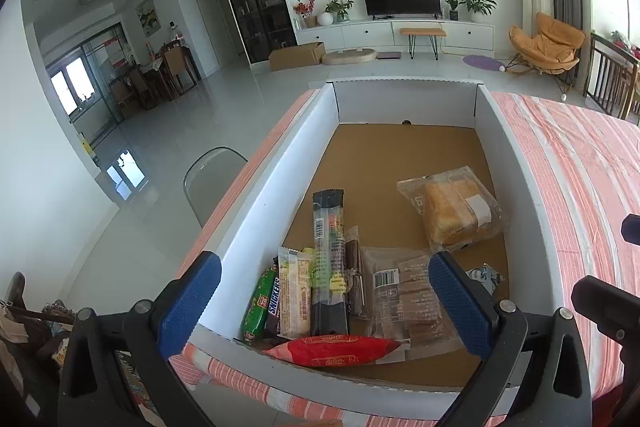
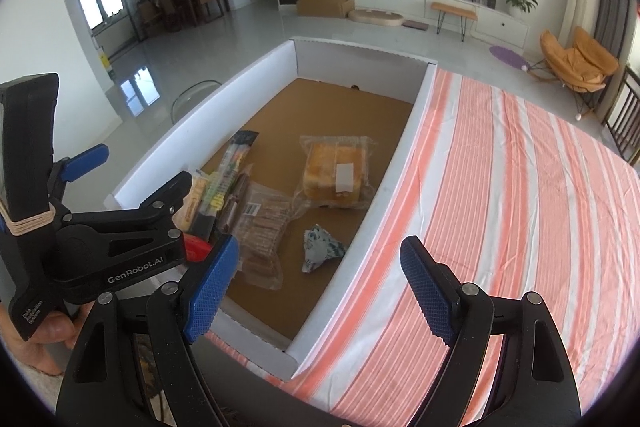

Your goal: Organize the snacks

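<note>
Both grippers wide apart and holding nothing — left gripper (image 1: 325, 301) hangs over the near end of the white box (image 1: 276, 163), right gripper (image 2: 320, 287) sits over the box's right wall and the striped tablecloth (image 2: 520, 195). All snacks are inside the box on its brown floor: green bar (image 1: 258, 303), Snickers (image 1: 274, 301), pale wafer pack (image 1: 295, 293) and long black stick pack (image 1: 329, 263) side by side by the left wall, red packet (image 1: 336, 350) against the near wall, brown biscuit pack (image 1: 400, 301) mid-floor. Wrapped bread (image 1: 456, 213) lies apart toward the right wall, small blue-white crumpled packet (image 2: 320, 247) near it.
</note>
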